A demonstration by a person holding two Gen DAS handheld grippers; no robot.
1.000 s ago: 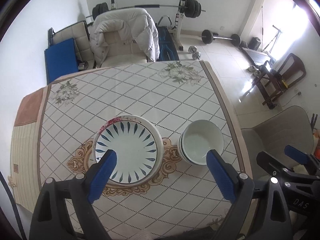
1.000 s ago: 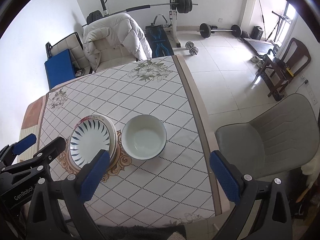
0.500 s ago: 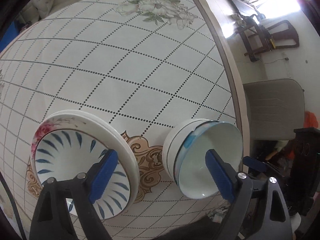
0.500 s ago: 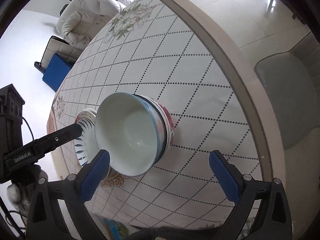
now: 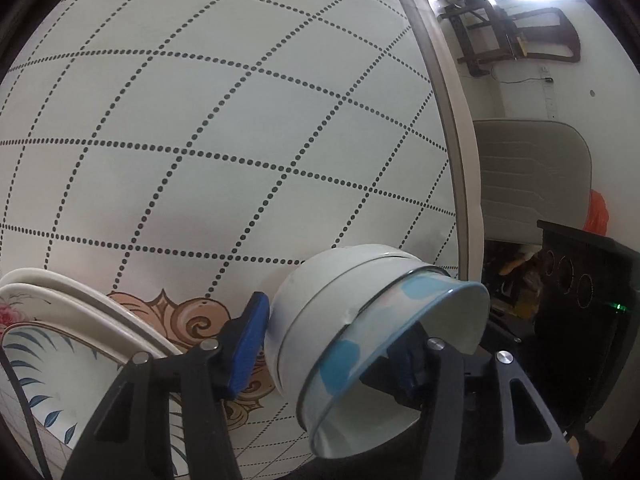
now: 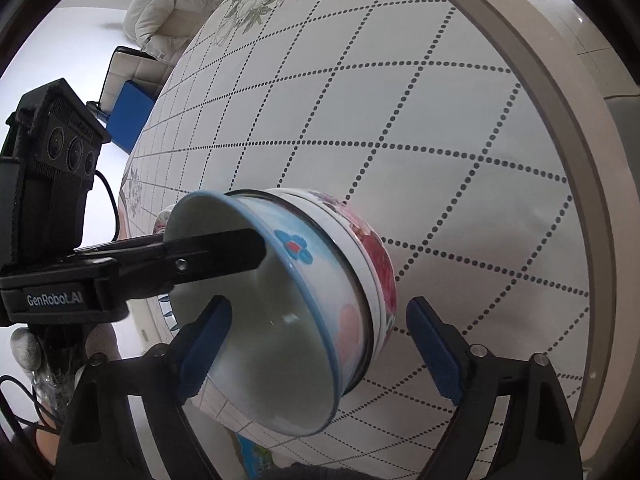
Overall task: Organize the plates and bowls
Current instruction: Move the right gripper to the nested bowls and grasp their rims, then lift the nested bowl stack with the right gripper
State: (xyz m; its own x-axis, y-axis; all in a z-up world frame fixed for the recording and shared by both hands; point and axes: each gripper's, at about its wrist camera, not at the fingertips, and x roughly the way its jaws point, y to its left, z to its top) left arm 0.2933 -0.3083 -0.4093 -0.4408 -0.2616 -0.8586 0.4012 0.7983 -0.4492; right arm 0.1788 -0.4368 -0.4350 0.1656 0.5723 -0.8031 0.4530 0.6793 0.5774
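Observation:
A stack of nested bowls [image 5: 332,320] stands on the tablecloth; the top one is white inside with blue patches, the lowest has red flowers [image 6: 376,256]. My left gripper [image 5: 332,352] straddles the stack's left wall, one finger outside, one finger [image 5: 404,364] inside the top bowl, jaws narrowed but contact is unclear. My right gripper [image 6: 320,340] straddles the stack's right wall, one finger inside the bowl, the other finger [image 6: 432,352] outside with a gap. A stack of plates [image 5: 60,344] with blue leaf marks lies at the left.
The table edge [image 5: 452,120] runs close on the right, with a grey chair [image 5: 532,176] beyond it. A chair with a white jacket [image 6: 168,4] stands at the far end. The other gripper's body [image 6: 52,216] is close at the left.
Both grippers have come down and in onto the bowl stack. Both jaws have narrowed, each now with one finger inside the top bowl and one outside.

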